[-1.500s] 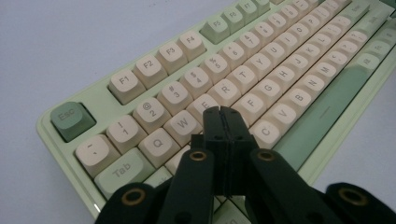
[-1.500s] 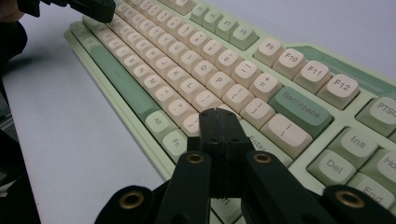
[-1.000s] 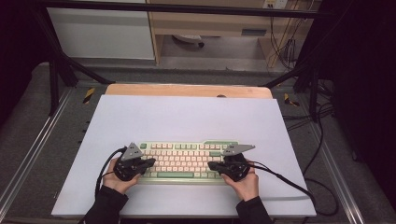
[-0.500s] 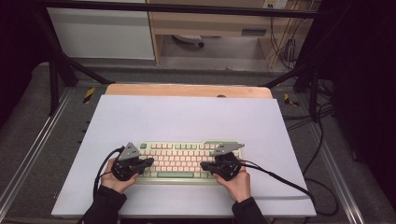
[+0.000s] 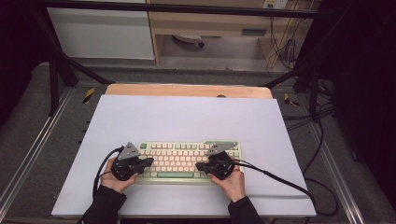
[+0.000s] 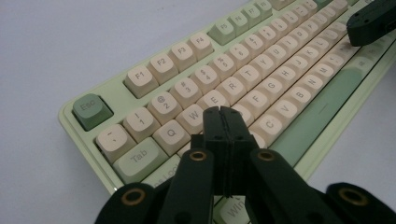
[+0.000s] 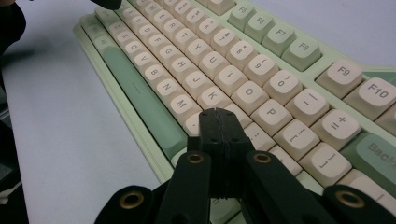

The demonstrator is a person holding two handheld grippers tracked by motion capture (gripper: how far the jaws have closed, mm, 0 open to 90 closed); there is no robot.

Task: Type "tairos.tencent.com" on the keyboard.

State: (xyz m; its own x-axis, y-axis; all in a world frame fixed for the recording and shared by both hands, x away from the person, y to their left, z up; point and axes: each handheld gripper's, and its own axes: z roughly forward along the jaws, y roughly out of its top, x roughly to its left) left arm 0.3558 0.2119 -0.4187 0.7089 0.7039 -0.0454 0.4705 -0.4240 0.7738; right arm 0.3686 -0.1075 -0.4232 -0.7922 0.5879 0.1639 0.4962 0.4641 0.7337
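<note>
Keyboard point(image 5: 180, 160) sits at the near middle of the table point(image 5: 187, 116), and you have both closed-jawed tools over it. Your left gripper point(image 6: 220, 111) rests near the S and D keys, your right gripper point(image 7: 215, 113) near L; typing looks underway, with nothing to show how much remains.

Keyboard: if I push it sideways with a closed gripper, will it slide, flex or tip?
The keyboard looks like a rigid, low slab lying flat, so tipping or flexing seems unlikely. The white table cover looks smooth, so it may slide, perhaps pivoting. Pushing on keycaps would probably depress them; the frame edge seems safer.

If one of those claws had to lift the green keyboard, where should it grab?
Probably the keyboard's thin near edge beside the spacebar, coming in low from the person's side: the case lies flat and wide, so only its rim fits between fingers. Both grippers are now shut.
</note>
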